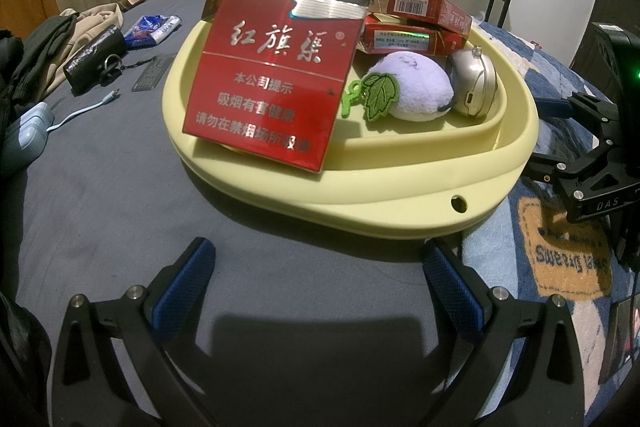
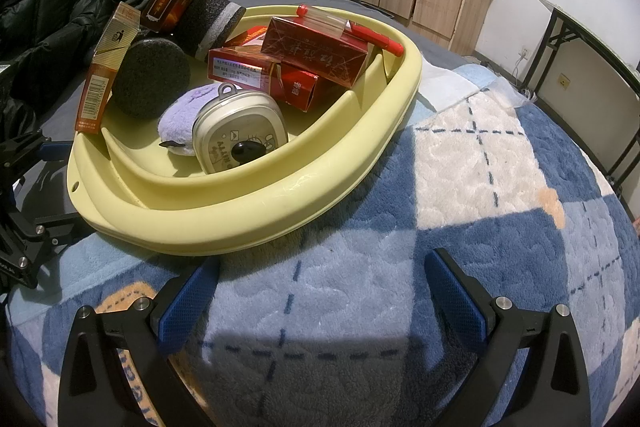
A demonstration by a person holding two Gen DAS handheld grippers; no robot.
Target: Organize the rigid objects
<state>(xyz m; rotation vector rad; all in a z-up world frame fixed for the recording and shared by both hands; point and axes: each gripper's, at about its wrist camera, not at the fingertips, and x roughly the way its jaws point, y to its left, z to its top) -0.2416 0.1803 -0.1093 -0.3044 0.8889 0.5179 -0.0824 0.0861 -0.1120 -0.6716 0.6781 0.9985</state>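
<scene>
Left gripper (image 1: 316, 259): jaws spread wide, nothing between the blue pads (image 1: 182, 287); it hovers over the grey sheet (image 1: 100, 195) just short of the basin (image 1: 360, 203).

Right gripper (image 2: 322, 269): jaws likewise wide apart and empty, above the checked blanket (image 2: 460, 187), near the basin's (image 2: 240, 211) rim. In the left view it shows at the right edge (image 1: 552, 143), beside the basin.

Basin: pale yellow, straddling the sheet and the blanket.

Contents:
- Open pack (image 1: 268, 87), red with a silver lid flipped up. It stands tilted on the basin's left rim, long axis near vertical, printed face toward the left camera, top leaning away. From the right view it is seen edge-on (image 2: 102, 75), barcode side outward.
- Two red packs stacked at the far side (image 2: 316, 49), lying flat, long axes roughly across the basin. The lower one (image 2: 276, 77) is angled to the upper.
- Red marker (image 2: 374, 35) on the far rim, lying along it.
- Purple plush (image 1: 412, 87) with a green leaf, mid-basin, touching the tin (image 1: 476, 87).
- Tin stands on edge, lid facing the right camera (image 2: 240, 135).
- Dark round sponge (image 2: 150, 79) leans just behind the open pack.

Outside: cable (image 1: 80, 111), clothes (image 1: 52, 43) on the sheet, well apart.
</scene>
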